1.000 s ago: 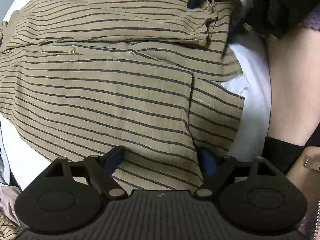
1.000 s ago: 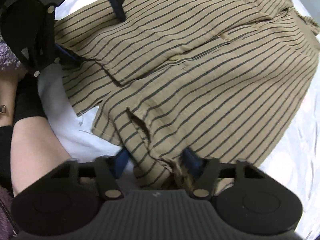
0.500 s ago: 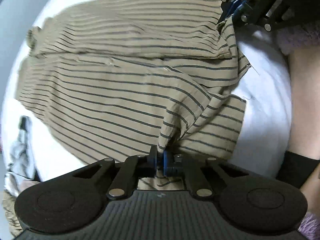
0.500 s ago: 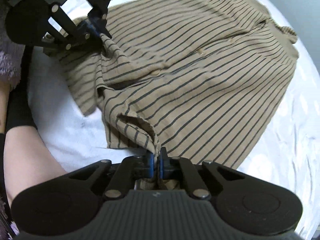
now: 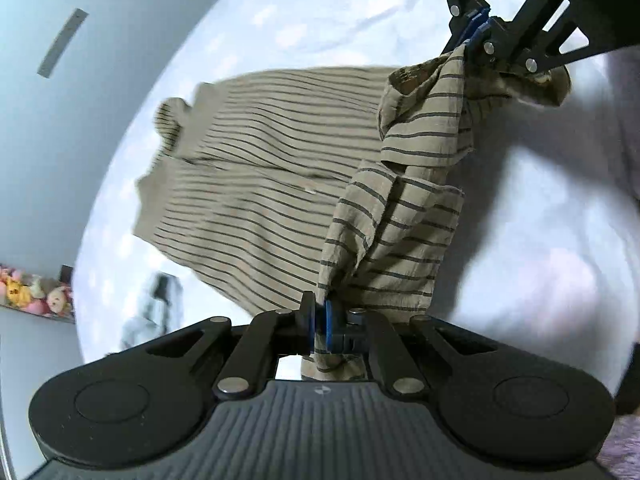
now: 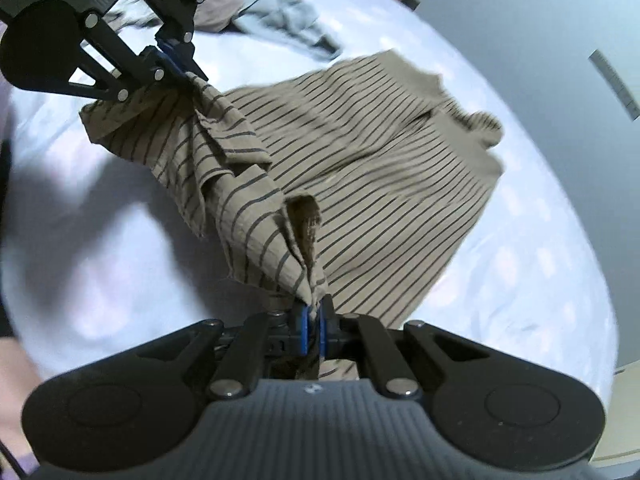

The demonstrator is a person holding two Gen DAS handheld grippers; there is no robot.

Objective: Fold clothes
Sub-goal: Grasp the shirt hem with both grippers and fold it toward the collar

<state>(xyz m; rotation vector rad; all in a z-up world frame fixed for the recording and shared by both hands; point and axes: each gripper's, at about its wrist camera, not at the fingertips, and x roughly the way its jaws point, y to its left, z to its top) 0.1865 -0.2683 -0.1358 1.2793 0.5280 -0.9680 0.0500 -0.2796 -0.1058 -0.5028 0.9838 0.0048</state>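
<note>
From the left wrist view, the striped shirt (image 5: 280,184) lies spread on the white bed (image 5: 320,20), its collar end toward the far edge and bare sheet beyond it and to the right; a small heap of clothes (image 5: 152,312) sits near the bed's left edge. The left gripper (image 5: 320,326) has its jaws clamped on a hem corner, the cloth lifted off the sheet. The right gripper (image 5: 474,34), top right, pinches the other hem corner. From the right wrist view, the right gripper (image 6: 314,330) is clamped on bunched hem, the left gripper (image 6: 176,58) likewise at upper left; open sheet lies right of the shirt (image 6: 380,168).
</note>
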